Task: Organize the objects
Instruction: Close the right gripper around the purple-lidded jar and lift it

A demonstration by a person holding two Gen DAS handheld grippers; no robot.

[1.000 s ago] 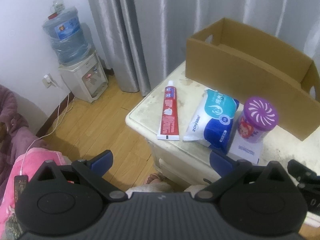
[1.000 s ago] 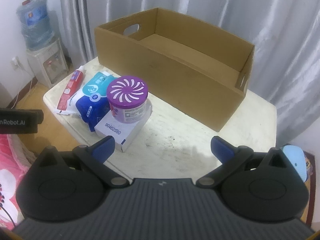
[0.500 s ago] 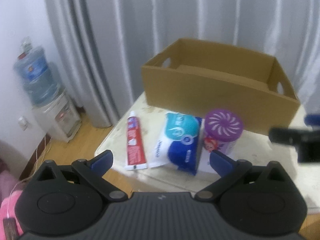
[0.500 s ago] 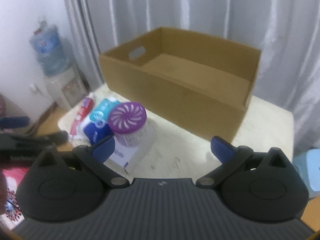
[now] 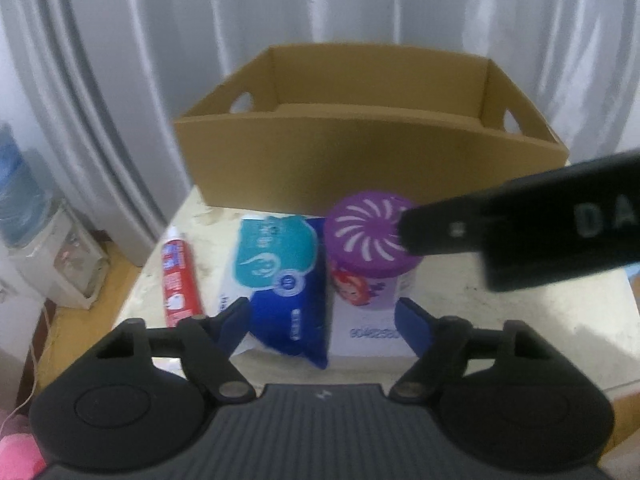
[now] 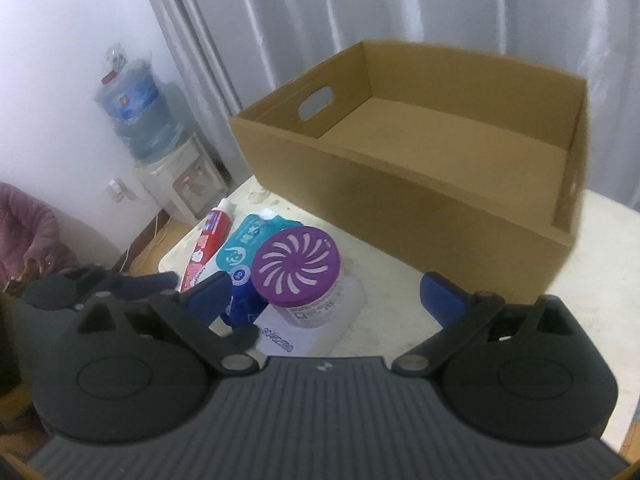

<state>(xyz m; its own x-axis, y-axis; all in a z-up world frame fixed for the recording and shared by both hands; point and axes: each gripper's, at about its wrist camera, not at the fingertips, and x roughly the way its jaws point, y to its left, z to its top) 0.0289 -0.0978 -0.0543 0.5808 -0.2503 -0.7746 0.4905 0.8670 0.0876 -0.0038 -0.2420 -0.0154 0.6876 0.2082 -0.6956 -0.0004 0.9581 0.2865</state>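
Observation:
On the pale table [image 5: 520,320] lie a red toothpaste tube [image 5: 178,280] and a blue-and-teal wipes pack [image 5: 280,276]. Beside the pack, a purple-lidded jar [image 5: 360,236] stands on a flat white box [image 5: 360,336]. An open cardboard box [image 5: 360,152] stands behind them. My left gripper [image 5: 324,320] hovers low over the wipes pack and white box, its jaws closing, the pads touching nothing. My right gripper [image 6: 326,294] hangs above the jar [image 6: 298,268], jaws closing slightly and holding nothing. One of its black fingers [image 5: 520,232] crosses the left wrist view over the jar.
A water dispenser [image 6: 160,152] stands on the wooden floor left of the table. Grey curtains [image 6: 360,8] hang behind the cardboard box [image 6: 400,184]. Pink clothing [image 6: 28,232] lies at the far left. The table's left edge runs close to the toothpaste tube [image 6: 208,244].
Both grippers have swung in towards the row of objects. The left gripper's jaws are narrower. The right gripper's finger now reaches across the jar in the left wrist view.

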